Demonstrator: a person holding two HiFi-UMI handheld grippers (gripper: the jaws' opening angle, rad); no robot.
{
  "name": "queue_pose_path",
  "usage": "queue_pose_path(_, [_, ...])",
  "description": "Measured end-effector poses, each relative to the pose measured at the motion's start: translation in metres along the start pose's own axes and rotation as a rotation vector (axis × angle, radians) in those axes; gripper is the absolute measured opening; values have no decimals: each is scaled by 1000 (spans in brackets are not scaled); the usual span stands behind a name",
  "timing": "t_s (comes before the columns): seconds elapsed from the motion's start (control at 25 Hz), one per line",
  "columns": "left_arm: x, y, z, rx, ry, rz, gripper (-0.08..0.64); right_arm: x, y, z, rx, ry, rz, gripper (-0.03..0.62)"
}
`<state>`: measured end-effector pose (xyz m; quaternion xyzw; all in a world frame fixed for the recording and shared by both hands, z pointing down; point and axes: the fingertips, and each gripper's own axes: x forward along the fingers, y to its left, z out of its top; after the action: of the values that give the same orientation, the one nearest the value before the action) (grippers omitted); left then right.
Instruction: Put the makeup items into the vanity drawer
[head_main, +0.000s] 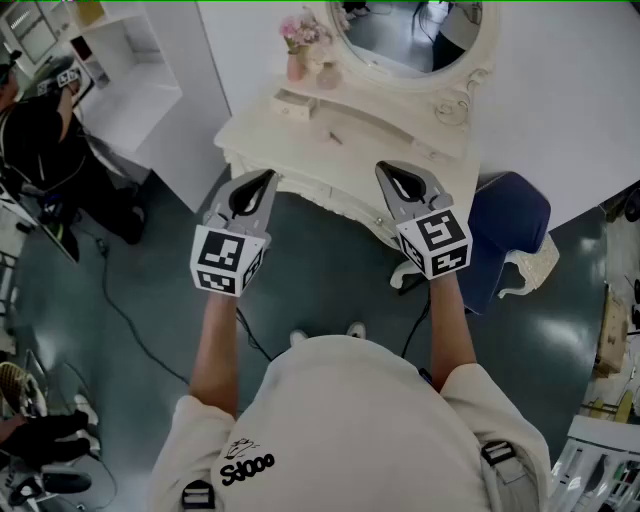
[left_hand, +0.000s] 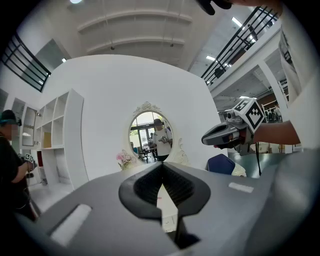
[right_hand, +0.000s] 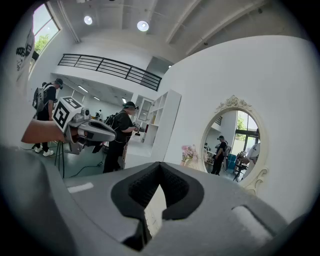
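Our left gripper (head_main: 266, 178) and right gripper (head_main: 386, 170) hang closed and empty just before the vanity's (head_main: 262, 135) front edge. Nothing looks stowed yet. The drawer (head_main: 318, 184) seems closed, and possible makeup items (head_main: 335, 137) lie mid-top, too small to tell.

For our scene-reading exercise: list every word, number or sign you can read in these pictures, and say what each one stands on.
"S1000" or similar, in stylised black print, not certain: on the person's shirt.
Left claw and right claw: their cubes carry square black-and-white patterns, no letters.
Nothing else can be read.
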<state>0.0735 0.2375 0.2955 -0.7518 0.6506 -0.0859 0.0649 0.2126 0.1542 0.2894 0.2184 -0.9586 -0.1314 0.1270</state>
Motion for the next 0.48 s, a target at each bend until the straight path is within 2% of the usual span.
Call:
queue_pose_path(0.28, [-19, 25, -16, 3, -2, -17, 20, 17, 24, 12, 95, -66, 18, 2])
queue_pose_path(0.48, [-26, 43, -36, -21, 24, -29, 20, 34, 45, 10, 101, -64, 10, 2])
